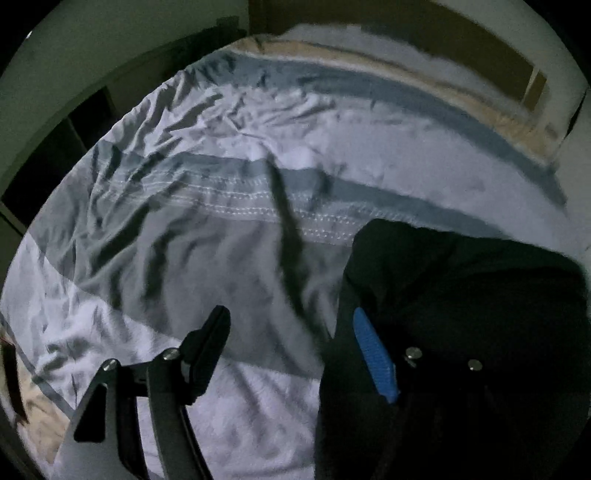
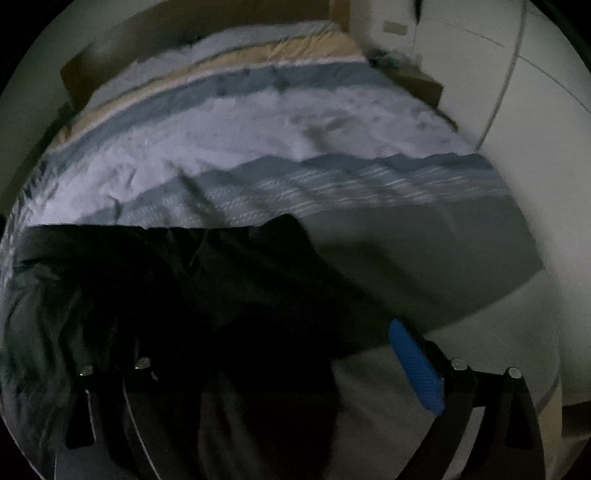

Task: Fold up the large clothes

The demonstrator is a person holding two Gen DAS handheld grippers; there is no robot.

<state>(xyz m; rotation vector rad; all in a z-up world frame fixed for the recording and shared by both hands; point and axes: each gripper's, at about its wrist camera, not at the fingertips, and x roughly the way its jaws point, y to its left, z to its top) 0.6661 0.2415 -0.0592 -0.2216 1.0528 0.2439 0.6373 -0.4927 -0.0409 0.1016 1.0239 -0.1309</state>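
Bedspread (image 1: 229,147) under dark garment (image 1: 461,288), no containers visible.

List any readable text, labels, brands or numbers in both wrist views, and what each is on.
None readable.
Striped duvet: stitched pattern only, no lettering.
Black garment: too dark to show any label.
Small pale plate on the wall: too blurred to tell if it carries text.

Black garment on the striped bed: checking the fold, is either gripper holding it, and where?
Neither. The left gripper and right gripper stand open over the crumpled black garment; no pad pinches its cloth.
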